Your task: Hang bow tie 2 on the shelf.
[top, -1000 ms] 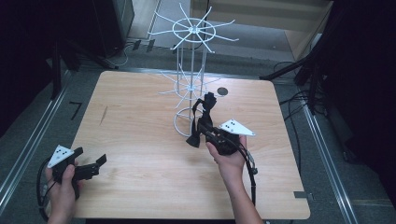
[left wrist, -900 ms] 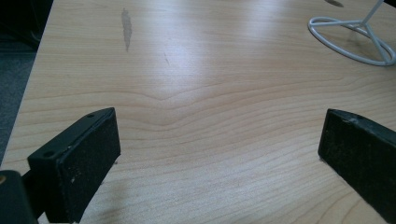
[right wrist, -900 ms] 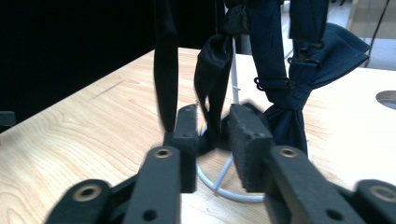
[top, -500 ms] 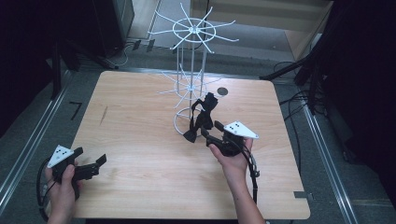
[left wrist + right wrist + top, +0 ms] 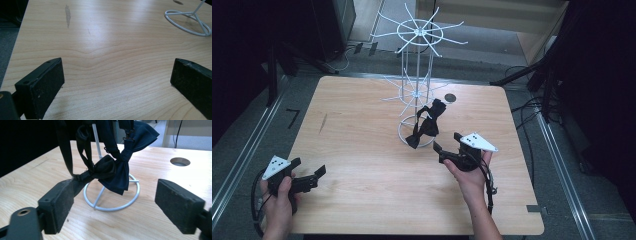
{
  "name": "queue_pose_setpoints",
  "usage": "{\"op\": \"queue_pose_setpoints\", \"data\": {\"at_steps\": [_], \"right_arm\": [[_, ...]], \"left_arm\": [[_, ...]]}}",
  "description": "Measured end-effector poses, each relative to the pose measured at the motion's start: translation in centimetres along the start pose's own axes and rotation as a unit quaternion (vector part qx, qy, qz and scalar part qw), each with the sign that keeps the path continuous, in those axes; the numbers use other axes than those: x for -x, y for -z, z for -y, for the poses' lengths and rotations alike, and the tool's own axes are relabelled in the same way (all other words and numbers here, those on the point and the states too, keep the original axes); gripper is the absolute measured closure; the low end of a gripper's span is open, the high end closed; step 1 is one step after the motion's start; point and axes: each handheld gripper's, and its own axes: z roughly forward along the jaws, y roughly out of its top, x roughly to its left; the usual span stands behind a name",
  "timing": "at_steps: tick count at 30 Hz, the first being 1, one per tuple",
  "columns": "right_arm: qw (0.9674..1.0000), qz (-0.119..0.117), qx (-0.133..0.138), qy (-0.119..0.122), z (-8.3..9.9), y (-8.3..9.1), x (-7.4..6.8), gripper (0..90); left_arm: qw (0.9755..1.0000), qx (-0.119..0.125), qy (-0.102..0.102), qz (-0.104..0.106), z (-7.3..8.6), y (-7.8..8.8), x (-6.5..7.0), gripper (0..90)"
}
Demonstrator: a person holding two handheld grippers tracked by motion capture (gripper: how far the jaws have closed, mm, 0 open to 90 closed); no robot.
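A white wire rack (image 5: 417, 75) stands on the wooden table (image 5: 362, 130), toward the back of its middle. Two dark bow ties (image 5: 426, 125) hang from its lower arms down to its ring base. In the right gripper view a black bow tie (image 5: 100, 168) and a navy one (image 5: 120, 176) dangle over the base ring (image 5: 112, 208). My right gripper (image 5: 447, 143) stands open just in front of them, with nothing between its jaws (image 5: 115, 197). My left gripper (image 5: 308, 166) rests open near the table's front left corner, its jaws wide over bare wood (image 5: 117, 77).
A round cable hole (image 5: 450, 98) sits in the table behind the rack, also seen in the right gripper view (image 5: 180, 161). A dark scuff (image 5: 67, 15) marks the wood at the left. The rack's base ring (image 5: 186, 21) lies far from the left gripper. Cables and black stands surround the table.
My right gripper has drawn back a little toward the person, away from the hanging bow ties. The left gripper has stayed in place.
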Motion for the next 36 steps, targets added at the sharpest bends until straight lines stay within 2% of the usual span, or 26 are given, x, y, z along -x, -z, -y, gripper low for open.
{"op": "queue_pose_setpoints", "data": {"at_steps": [5,11,20,28,36], "right_arm": [[0.9998,0.008,-0.007,0.016,0.5,0.6,0.3,14.0],[0.9999,0.002,-0.005,0.009,0.6,1.2,0.9,13.1],[1.0000,0.006,-0.001,0.005,0.9,2.1,1.7,12.9],[0.9997,0.024,-0.002,0.002,1.7,3.4,3.2,13.0],[0.9990,0.041,-0.017,0.002,3.1,5.1,4.8,13.1]], "left_arm": [[1.0000,0.000,0.000,0.000,0.0,0.0,0.0,0.0],[1.0000,0.000,0.001,0.000,0.0,0.0,0.0,0.0],[1.0000,0.000,0.001,0.000,0.0,0.0,0.0,0.0],[1.0000,-0.001,0.000,0.002,0.0,0.0,0.0,0.0],[1.0000,-0.004,-0.001,0.003,0.0,0.0,0.0,0.0]]}}
